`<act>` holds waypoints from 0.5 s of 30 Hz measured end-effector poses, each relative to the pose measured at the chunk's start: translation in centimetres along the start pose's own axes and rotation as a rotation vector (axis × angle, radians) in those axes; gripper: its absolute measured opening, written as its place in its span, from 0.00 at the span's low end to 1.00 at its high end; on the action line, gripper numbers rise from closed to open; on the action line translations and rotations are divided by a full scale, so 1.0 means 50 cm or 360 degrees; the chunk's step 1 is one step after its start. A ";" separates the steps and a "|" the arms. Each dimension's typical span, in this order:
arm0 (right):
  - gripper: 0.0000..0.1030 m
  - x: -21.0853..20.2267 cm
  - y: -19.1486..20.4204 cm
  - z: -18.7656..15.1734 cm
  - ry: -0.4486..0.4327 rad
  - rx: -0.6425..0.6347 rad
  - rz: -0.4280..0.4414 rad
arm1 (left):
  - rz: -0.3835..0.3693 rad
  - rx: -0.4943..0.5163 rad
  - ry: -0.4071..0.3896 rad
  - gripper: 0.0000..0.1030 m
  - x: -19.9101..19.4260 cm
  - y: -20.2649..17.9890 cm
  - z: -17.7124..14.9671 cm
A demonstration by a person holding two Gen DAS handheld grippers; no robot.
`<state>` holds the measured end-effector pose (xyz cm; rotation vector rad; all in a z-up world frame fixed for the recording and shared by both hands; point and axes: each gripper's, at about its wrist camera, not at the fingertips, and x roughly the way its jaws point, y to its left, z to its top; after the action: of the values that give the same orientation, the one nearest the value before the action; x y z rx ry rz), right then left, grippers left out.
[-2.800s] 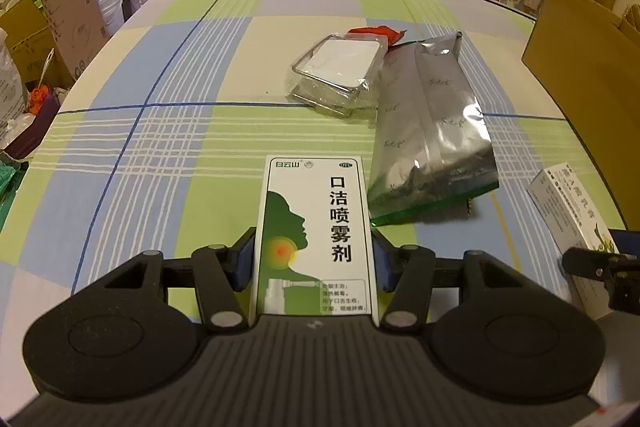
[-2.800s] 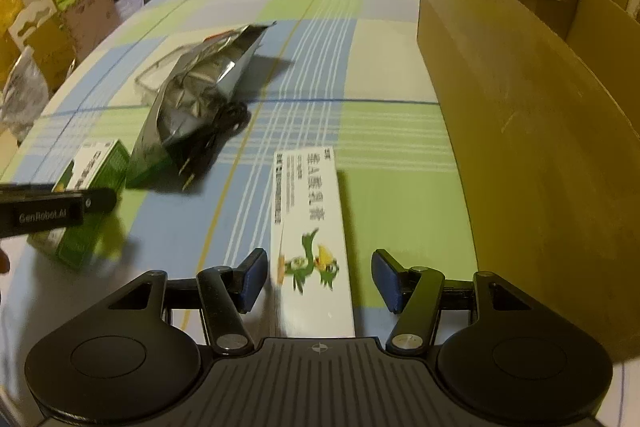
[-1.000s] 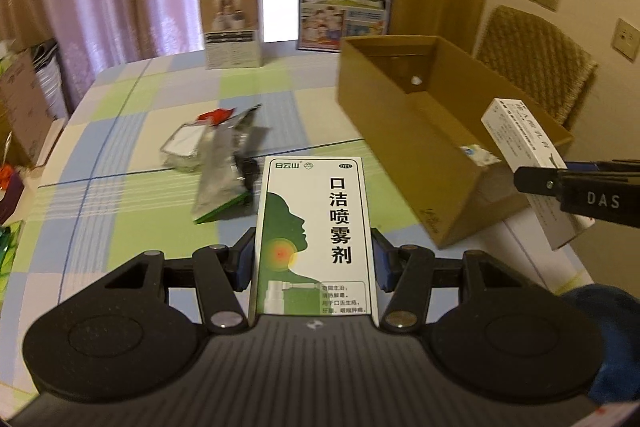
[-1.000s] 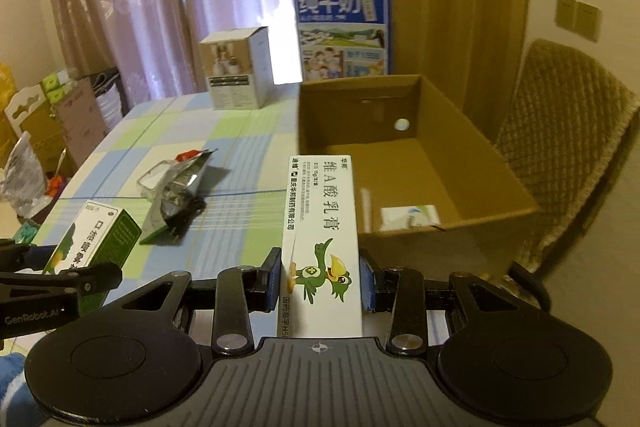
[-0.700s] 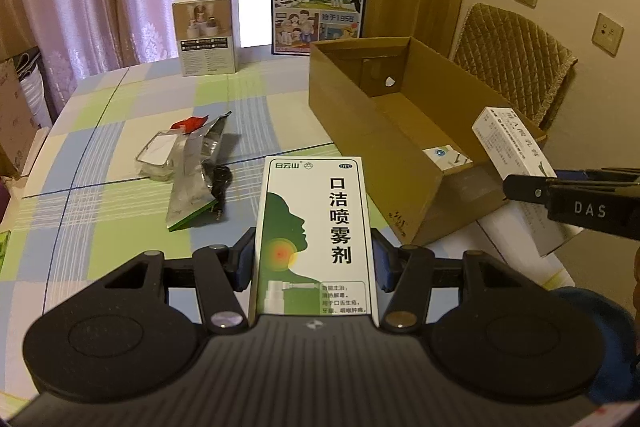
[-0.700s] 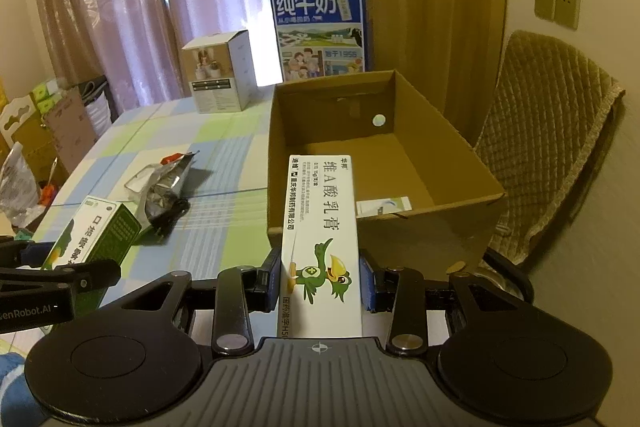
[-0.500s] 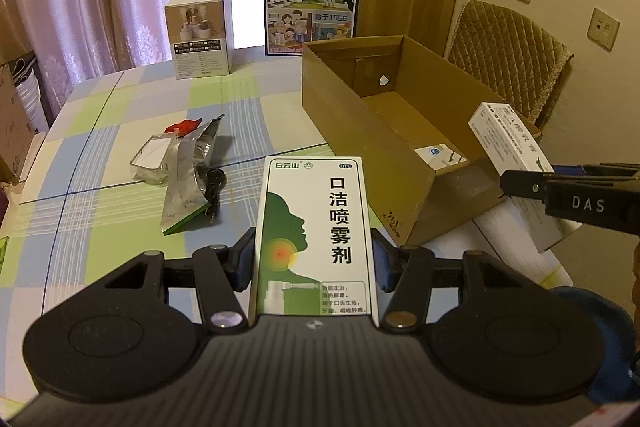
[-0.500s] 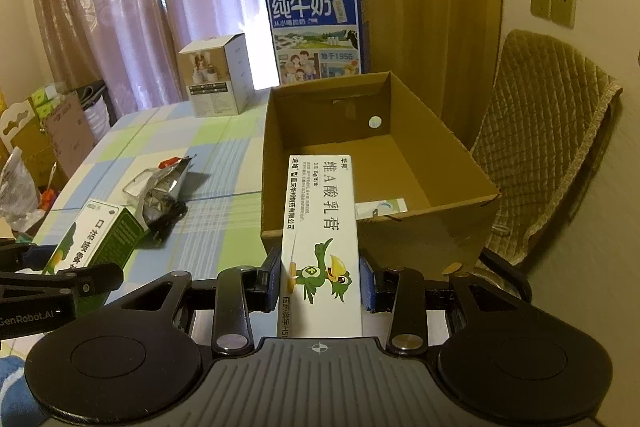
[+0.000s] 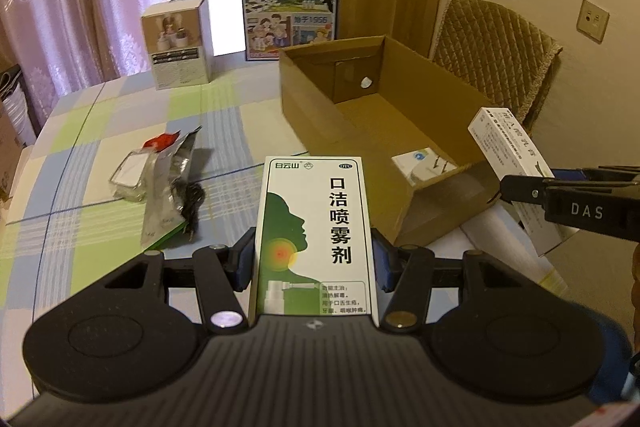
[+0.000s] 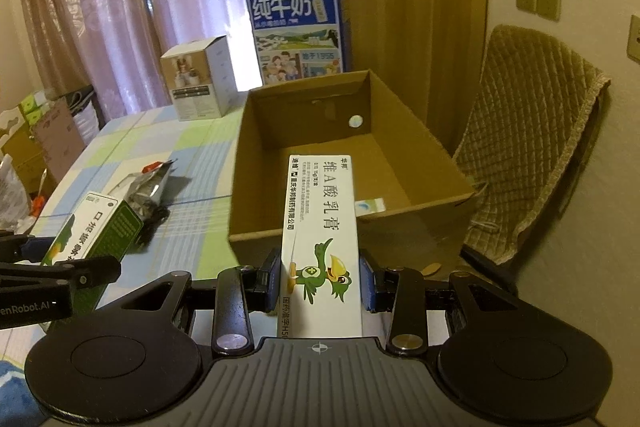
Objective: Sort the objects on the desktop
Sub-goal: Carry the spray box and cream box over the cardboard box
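Cardboard box (image 10: pixel 420 163), open-topped, ahead: right gripper (image 10: pixel 322 285) nearer, fingers clamping ointment carton (image 10: pixel 320 227) lengthwise toward it; left gripper (image 9: pixel 314 261) clamping spray carton (image 9: pixel 314 227), box forward-right.

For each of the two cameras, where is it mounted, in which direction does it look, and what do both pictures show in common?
Left wrist: sits on the left hand-held gripper, looking forward over the green-and-white spray box it clamps, toward the open brown cardboard box; the right hand-held gripper enters at right.
Right wrist: sits on the right hand-held gripper, looking over its clamped long white box with a green bird into the cardboard box; the left hand-held gripper enters at lower left.
Shared: cardboard box, blue milk carton, silver foil pouch, checked tablecloth.
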<state>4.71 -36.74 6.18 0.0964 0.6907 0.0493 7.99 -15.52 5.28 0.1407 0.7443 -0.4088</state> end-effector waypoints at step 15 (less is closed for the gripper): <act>0.34 0.018 -0.073 0.078 -0.0075 -0.0017 -0.0068 | -0.0137 0.0084 -0.0084 0.49 0.064 -0.090 0.110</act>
<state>7.94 -40.57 8.24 0.0726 0.6453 0.0099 11.73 -22.08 7.19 0.1470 0.6893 -0.5125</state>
